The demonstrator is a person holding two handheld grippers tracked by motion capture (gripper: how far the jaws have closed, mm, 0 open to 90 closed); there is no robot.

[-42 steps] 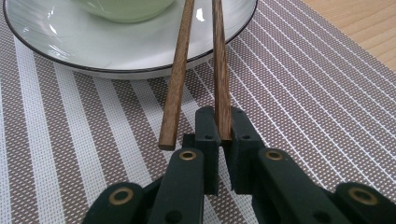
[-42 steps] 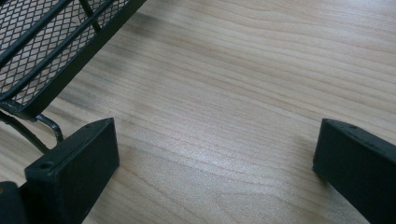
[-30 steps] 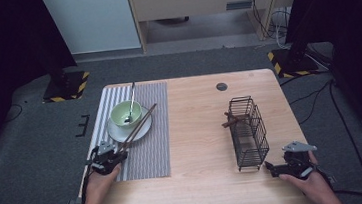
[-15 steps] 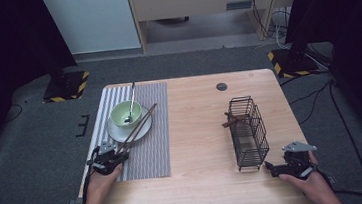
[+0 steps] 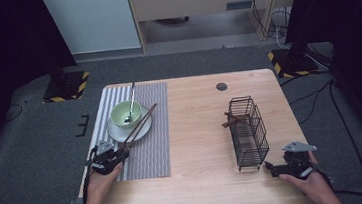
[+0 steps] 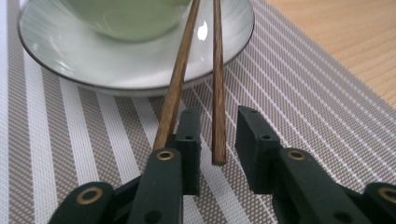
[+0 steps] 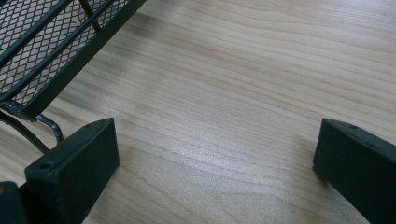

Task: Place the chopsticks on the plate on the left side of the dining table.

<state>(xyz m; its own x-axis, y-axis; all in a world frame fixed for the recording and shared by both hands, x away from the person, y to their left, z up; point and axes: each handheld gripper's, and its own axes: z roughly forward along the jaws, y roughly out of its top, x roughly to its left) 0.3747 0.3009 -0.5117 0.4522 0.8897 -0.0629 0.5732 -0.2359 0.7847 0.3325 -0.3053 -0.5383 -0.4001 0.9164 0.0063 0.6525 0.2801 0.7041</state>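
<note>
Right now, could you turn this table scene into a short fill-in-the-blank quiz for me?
1. The green bowl sits on a white ____.
2. The pair of chopsticks leans on the plate, its ends between the jaws of the ____ gripper.
3. The right gripper rests beside the black wire ____.
4. Inside the bowl stands a ____.

Missing words: plate; left; basket; spoon

My left gripper [image 5: 122, 153] sits on the placemat [image 5: 153, 145], before the plate [image 5: 116, 133] bearing the bowl [image 5: 120, 115]. 2 chopsticks [image 6: 215, 84] lean on that plate. The wire basket [image 5: 247, 131] stands right, beside my right gripper [image 5: 268, 168].
</note>
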